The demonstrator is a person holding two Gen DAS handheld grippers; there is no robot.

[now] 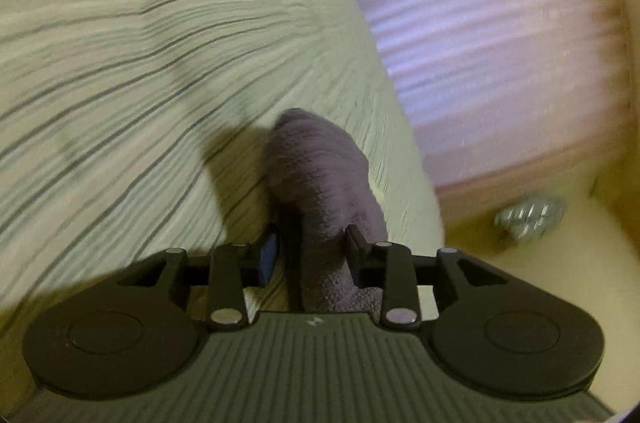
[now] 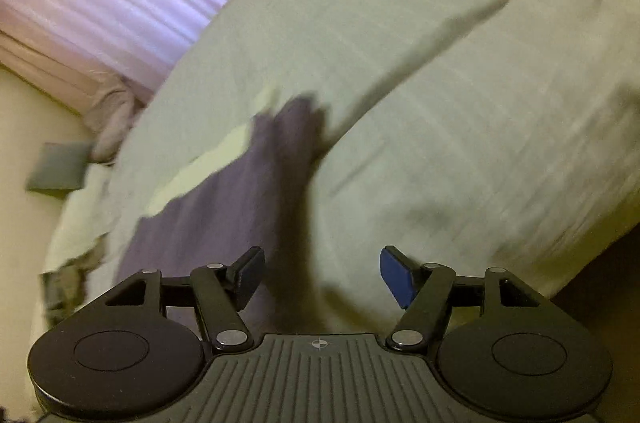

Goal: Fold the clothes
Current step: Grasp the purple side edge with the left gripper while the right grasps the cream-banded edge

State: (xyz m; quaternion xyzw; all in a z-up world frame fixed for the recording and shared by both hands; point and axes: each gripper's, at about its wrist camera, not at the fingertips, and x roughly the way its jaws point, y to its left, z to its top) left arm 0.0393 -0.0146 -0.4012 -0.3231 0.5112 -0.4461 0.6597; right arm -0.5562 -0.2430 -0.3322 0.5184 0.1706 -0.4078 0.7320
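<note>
Left hand-held gripper [image 1: 312, 255]: nearest item in the left wrist view; jaws part closed with a purple knit garment [image 1: 320, 183] running up between them. It lies against the right-side pad; whether the left, blue pad [image 1: 270, 259] touches it cannot be told, so a firm clamp is not confirmed.
Right hand-held gripper [image 2: 322, 277]: nearest item in the right wrist view; jaws apart, nothing between them.
Purple knit garment, right wrist view [image 2: 224, 207]: lies on the bed from 9 o'clock of the gripper up toward 12 o'clock, one narrow end raised.
Bed [image 1: 140, 43]: pale, dark-striped cover under the garment, filling 9 to 12 o'clock.
Pink curtain [image 1: 500, 23]: far, at 1 o'clock, beyond the bed edge.
Step in hand: judged as gathering one end of the garment for a fold.
Next move: probably a sure left-hand grip, then the free gripper taking another edge; blur limits certainty.
</note>
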